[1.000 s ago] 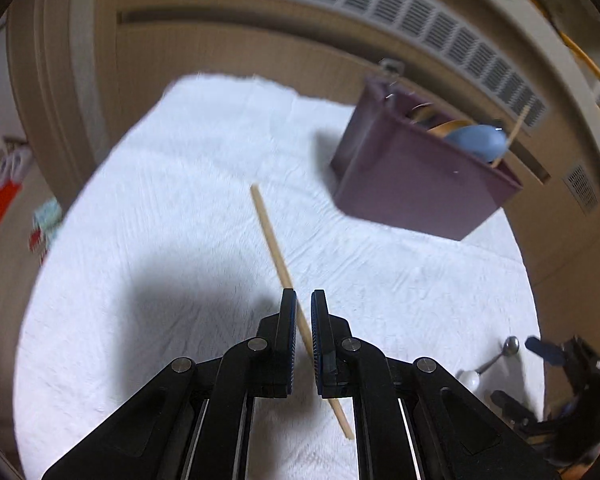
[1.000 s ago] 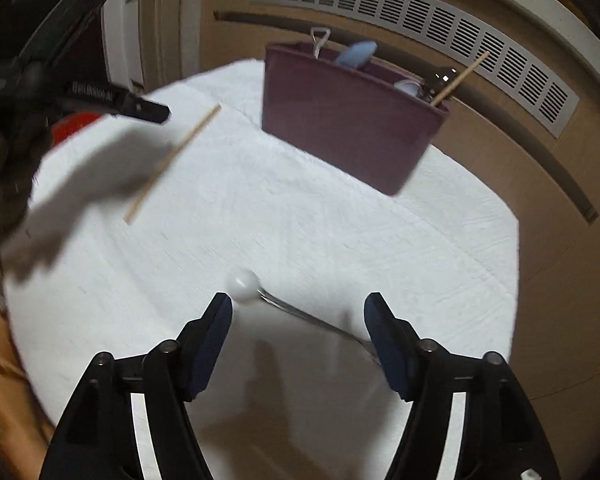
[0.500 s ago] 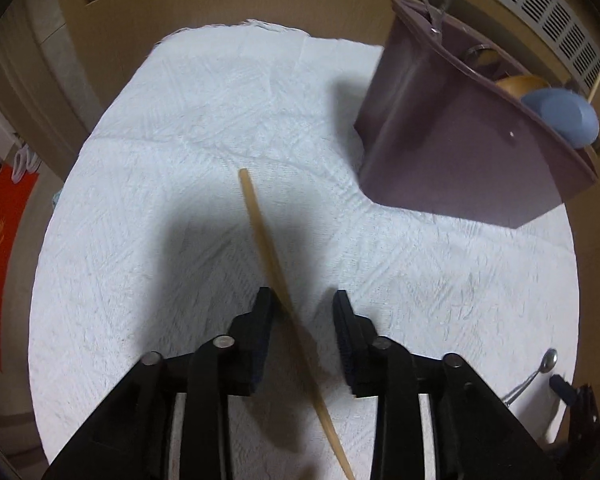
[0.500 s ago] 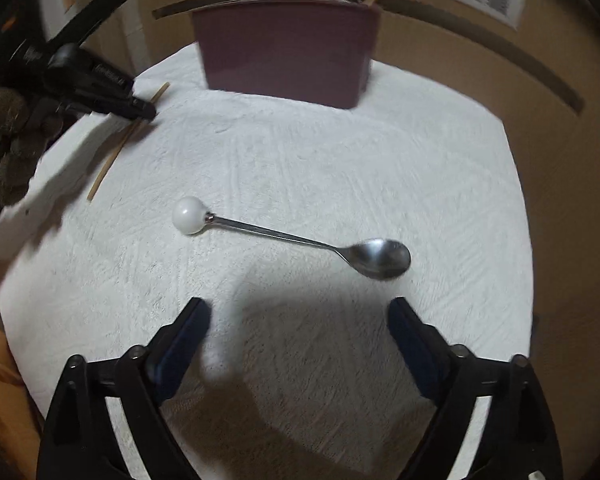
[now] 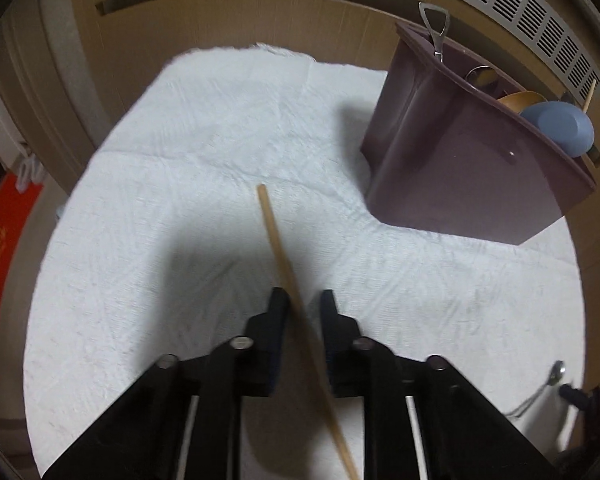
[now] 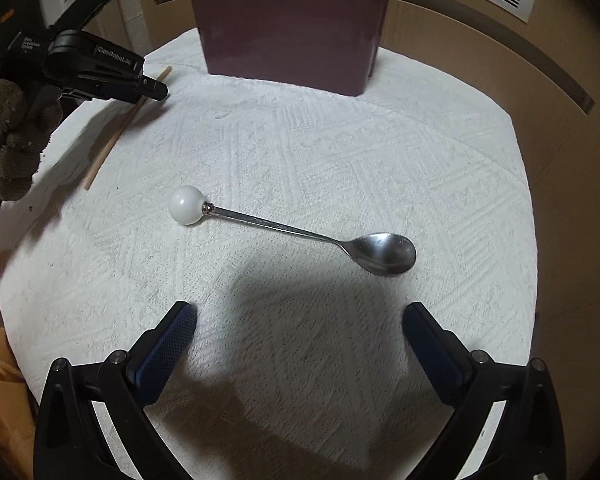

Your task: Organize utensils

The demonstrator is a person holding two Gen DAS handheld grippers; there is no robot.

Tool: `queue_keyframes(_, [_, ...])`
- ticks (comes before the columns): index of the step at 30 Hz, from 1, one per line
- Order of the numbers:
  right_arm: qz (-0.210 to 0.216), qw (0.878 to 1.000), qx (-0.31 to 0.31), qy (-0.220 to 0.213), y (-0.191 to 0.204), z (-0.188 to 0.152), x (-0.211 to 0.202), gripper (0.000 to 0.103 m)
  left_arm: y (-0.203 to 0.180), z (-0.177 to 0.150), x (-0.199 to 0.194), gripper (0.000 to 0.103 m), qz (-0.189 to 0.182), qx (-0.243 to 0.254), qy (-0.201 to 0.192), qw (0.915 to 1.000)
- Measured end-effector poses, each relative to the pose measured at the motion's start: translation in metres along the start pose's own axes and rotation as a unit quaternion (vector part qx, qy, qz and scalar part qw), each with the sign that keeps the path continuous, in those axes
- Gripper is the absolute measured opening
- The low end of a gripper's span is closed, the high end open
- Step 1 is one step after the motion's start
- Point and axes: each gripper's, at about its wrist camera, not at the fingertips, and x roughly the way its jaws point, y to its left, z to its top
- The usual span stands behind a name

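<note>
A wooden chopstick (image 5: 276, 240) lies on the white cloth and runs between the fingers of my left gripper (image 5: 304, 300). Its jaws are closing around the stick; it touches the left finger, with a gap still showing at the right one. In the right wrist view the left gripper (image 6: 156, 90) hovers low over the same chopstick (image 6: 116, 140). A metal spoon (image 6: 284, 228) with a white ball handle lies flat, just ahead of my right gripper (image 6: 300, 320), which stands wide open with nothing between its fingers. The purple utensil holder (image 5: 460, 168) stands at the back.
The holder (image 6: 292, 36) has several utensils in it, among them a blue spoon (image 5: 560, 128) and a chopstick. The white cloth (image 6: 420, 140) covers a round table with its edges close all round. A gloved hand (image 6: 16, 136) holds the left gripper.
My left gripper came down over the chopstick, opened, and is narrowing around it. The right jaws spread wide and the whole spoon came into view ahead of them.
</note>
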Motion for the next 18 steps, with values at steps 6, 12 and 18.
queue_keyframes(6, [-0.033,0.984,-0.166,-0.055,0.018,0.009,-0.022,0.066,-0.011,-0.024,-0.033,0.005,0.026,0.054,-0.115,0.9915])
queue_keyframes(12, [-0.016,0.962,-0.273,-0.023,0.033,0.03,-0.014,0.038,-0.018,-0.042,-0.107,0.005,-0.011,0.083,-0.234,0.9687])
queue_keyframes(18, [0.05,0.95,-0.309,0.001,0.051,0.045,0.004,0.038,-0.001,-0.042,-0.13,0.005,-0.063,0.059,-0.241,0.9667])
